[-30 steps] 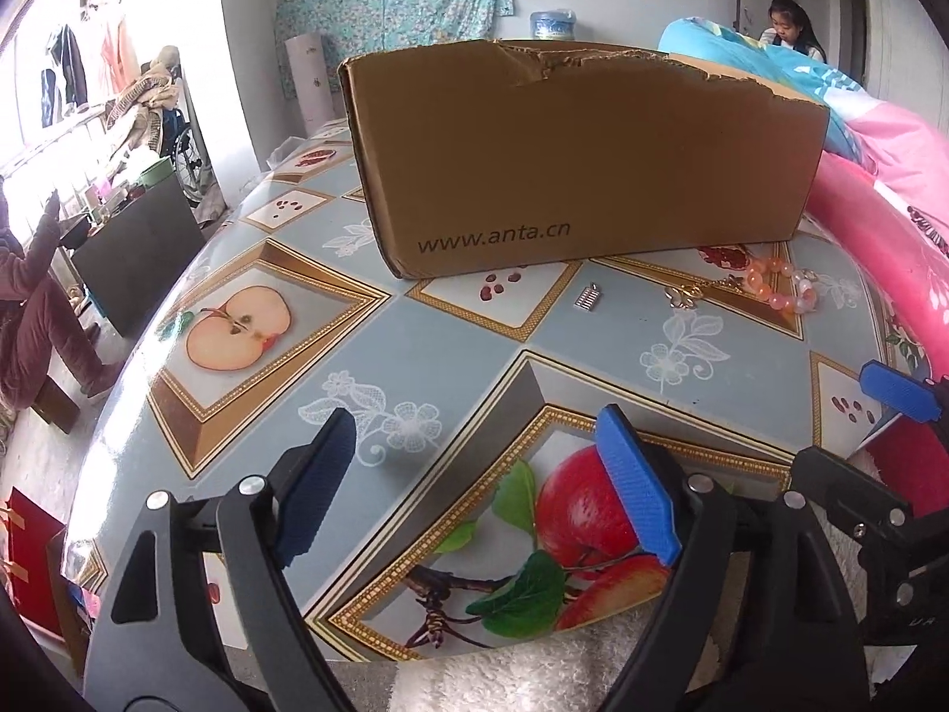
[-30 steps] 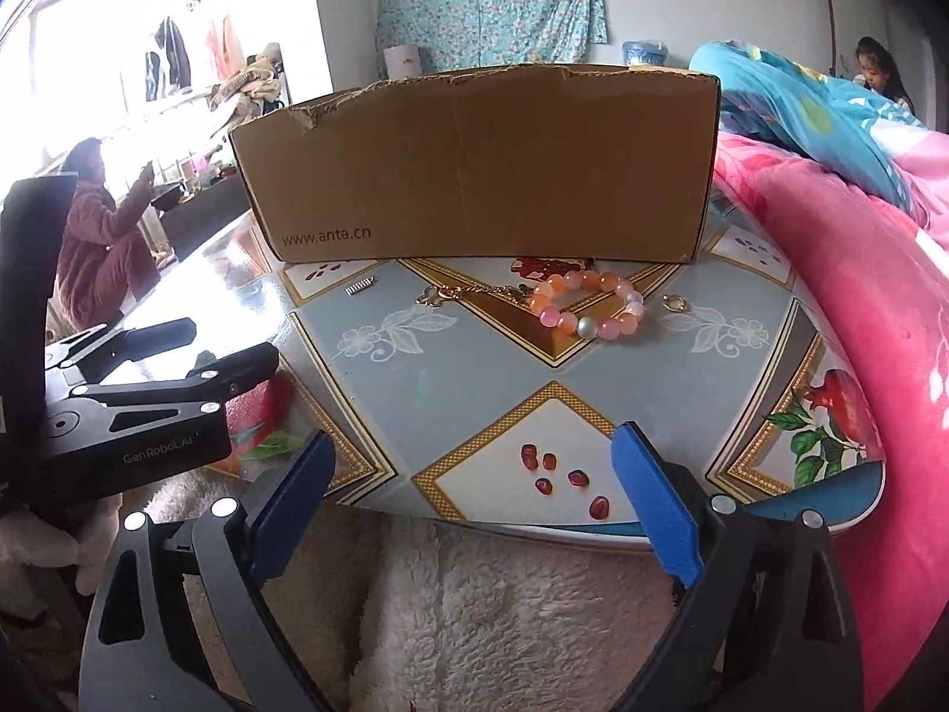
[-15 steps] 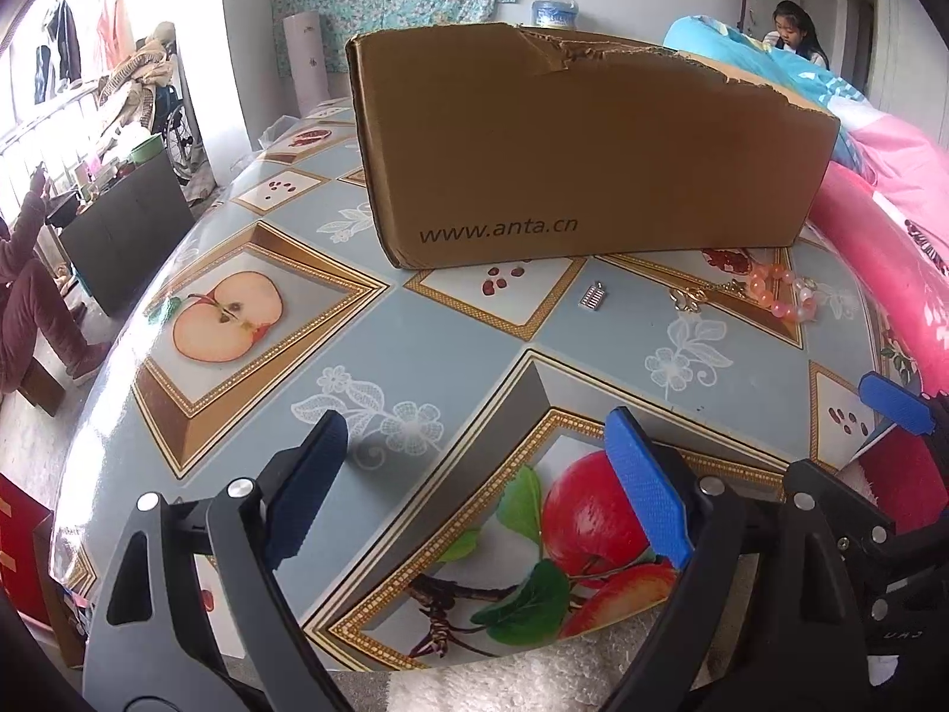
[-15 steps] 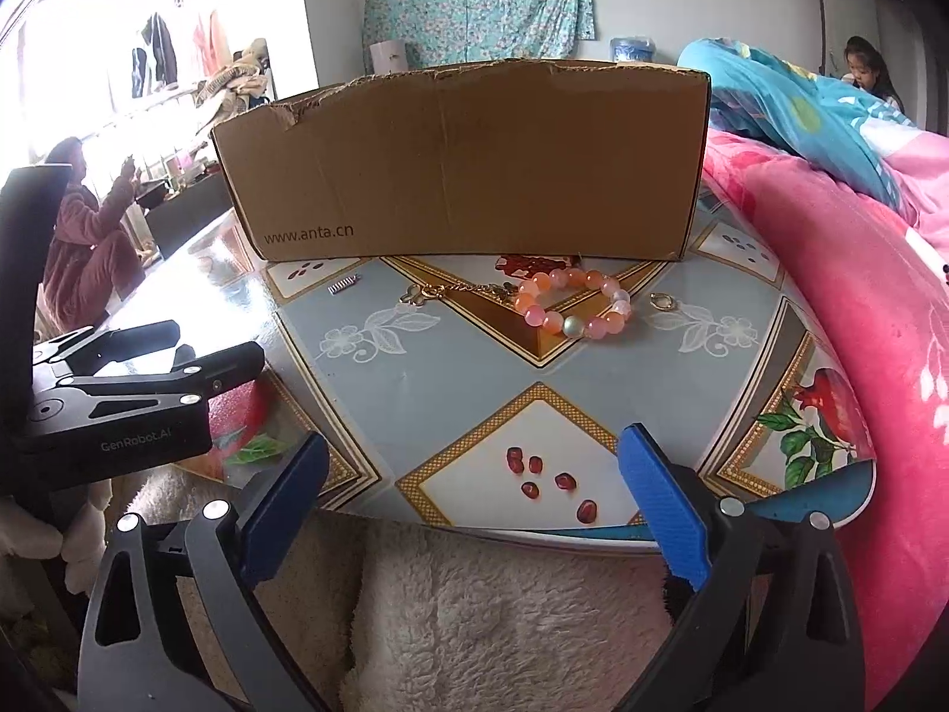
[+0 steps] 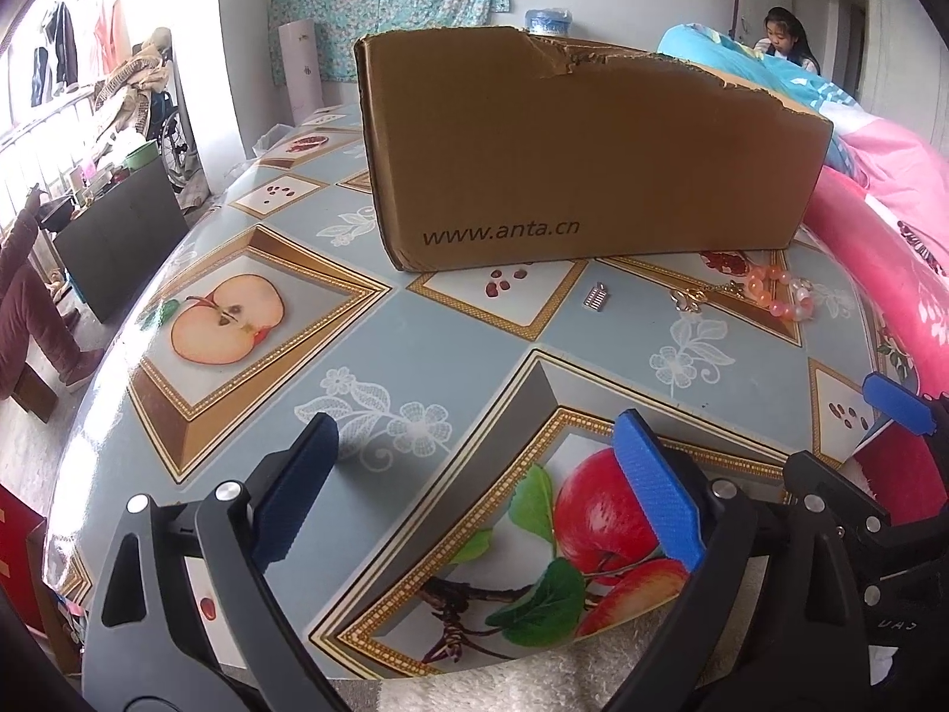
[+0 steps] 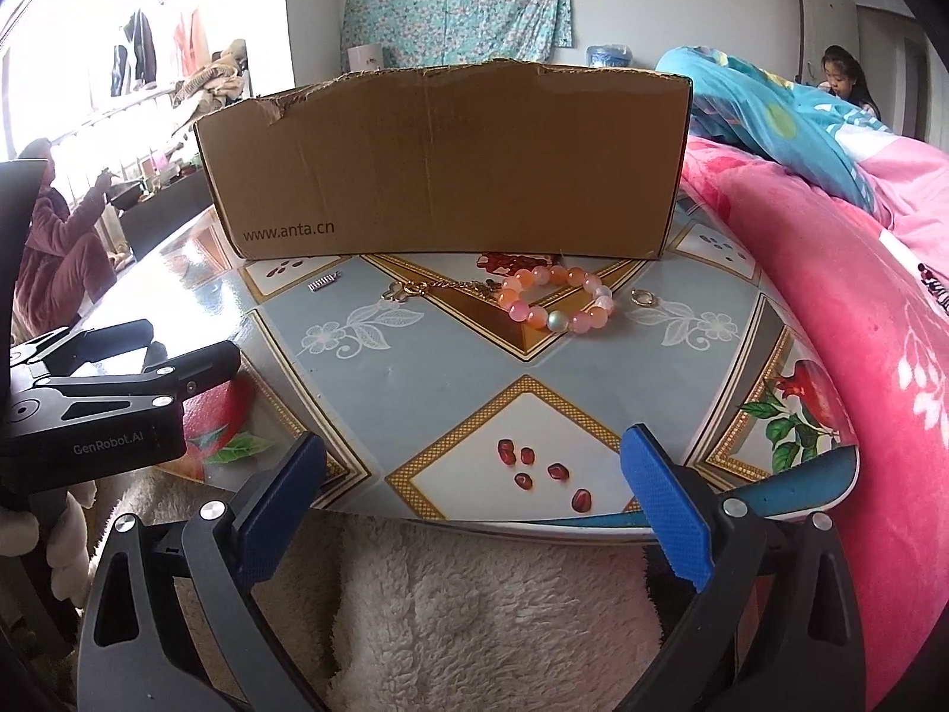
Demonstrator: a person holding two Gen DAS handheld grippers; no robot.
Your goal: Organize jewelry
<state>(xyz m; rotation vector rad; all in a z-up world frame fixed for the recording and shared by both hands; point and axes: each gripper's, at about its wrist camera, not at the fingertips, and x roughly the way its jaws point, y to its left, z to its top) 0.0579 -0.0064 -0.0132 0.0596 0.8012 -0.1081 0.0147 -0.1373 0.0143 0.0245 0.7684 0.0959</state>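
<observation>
Several pieces of jewelry lie on the patterned table in front of a brown cardboard box (image 6: 445,166) (image 5: 587,160): a pink and orange bead bracelet (image 6: 557,299) (image 5: 780,293), a gold chain with a charm (image 6: 433,288) (image 5: 700,295), a small gold ring (image 6: 642,298) and a small silver clip (image 6: 324,282) (image 5: 595,296). My left gripper (image 5: 474,498) hovers over the table's near edge, its jaws opening wider with nothing between them. My right gripper (image 6: 474,504) stands open and empty at the near edge, well short of the bracelet.
A pink blanket (image 6: 830,296) and blue bedding (image 6: 771,113) press against the table's right side. White fleece (image 6: 474,605) lies below the near edge. One person (image 6: 53,249) sits at the left, another (image 6: 842,80) at the far right. Each gripper shows in the other's view.
My left gripper's jaws have spread a little wider. Both views have tilted slightly, so the box and jewelry sit a bit lower in the frame.
</observation>
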